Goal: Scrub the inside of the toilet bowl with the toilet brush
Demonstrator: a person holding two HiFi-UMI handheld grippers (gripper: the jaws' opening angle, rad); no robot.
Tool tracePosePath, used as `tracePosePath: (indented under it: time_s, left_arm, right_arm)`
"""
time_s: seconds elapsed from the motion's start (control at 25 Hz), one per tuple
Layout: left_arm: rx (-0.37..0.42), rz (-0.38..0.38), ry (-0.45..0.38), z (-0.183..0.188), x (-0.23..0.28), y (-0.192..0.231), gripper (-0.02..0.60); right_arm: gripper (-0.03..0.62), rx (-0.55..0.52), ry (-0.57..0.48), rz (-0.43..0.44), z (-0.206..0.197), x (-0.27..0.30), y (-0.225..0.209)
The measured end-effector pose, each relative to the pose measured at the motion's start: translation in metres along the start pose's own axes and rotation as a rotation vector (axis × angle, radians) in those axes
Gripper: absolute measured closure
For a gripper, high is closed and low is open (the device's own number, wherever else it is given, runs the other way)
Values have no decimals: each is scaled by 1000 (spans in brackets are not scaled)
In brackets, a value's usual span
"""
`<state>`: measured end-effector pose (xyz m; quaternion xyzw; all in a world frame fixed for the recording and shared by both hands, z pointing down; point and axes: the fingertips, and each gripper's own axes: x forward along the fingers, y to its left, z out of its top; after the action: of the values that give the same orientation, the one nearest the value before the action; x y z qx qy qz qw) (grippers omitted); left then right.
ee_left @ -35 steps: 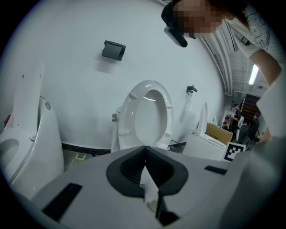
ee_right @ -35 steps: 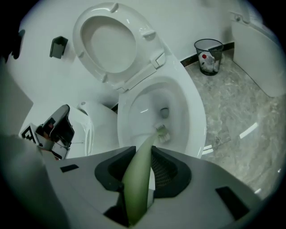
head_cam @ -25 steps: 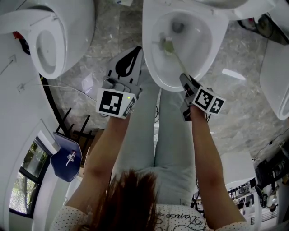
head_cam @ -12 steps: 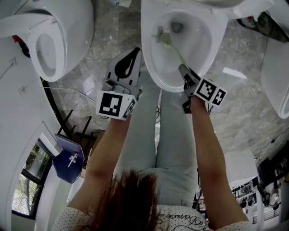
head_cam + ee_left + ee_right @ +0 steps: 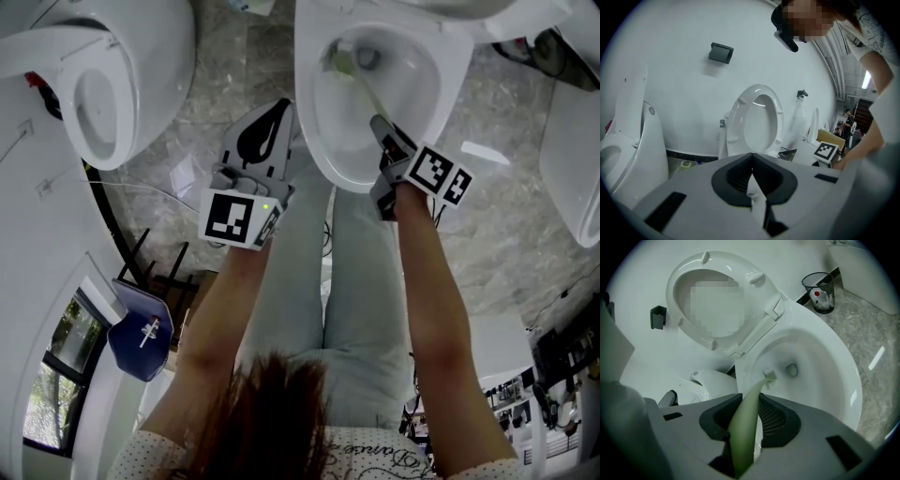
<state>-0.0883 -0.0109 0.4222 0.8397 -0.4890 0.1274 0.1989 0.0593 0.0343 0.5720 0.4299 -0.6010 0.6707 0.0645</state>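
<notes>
Toilet brush point(image 5: 744, 427) is being held in the right gripper point(image 5: 382, 131), whose jaws are pressing shut on its pale green handle. The handle is running forward out of the jaws and down into the toilet bowl point(image 5: 825, 380). Its bristle head point(image 5: 769, 376) is sitting well ahead of the jaws, seemingly against the bowl's inner wall, just left of the drain hole point(image 5: 791, 369). The left gripper point(image 5: 752, 174) is hanging outside the bowl, its jaws drawn together on nothing, pointing toward a raised toilet seat point(image 5: 759, 123) far ahead of them. Scrubbing looks to be under way, with the head working high near the drain. The next stroke is probably calling for a firm grip while sweeping the head along the wall, pushing the bristles against the porcelain and covering the unscrubbed parts nearer the jaws.
</notes>
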Motion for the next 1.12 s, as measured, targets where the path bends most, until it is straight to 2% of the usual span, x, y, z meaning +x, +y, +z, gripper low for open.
tracePosePath:
  time_s: [0.32,0.6,1.12]
  left_arm:
    - [-3,6,4,-2,-3,7,580]
    - [-3,7,1,0,-6,10,579]
    - [-3,6,3,-1,-8,8,578]
  right_arm:
    - [474,78,-70,17,10,2,0]
    - [474,203,-187,26,40,1,-10]
    - [474,195,-215,23,55,-9,-21]
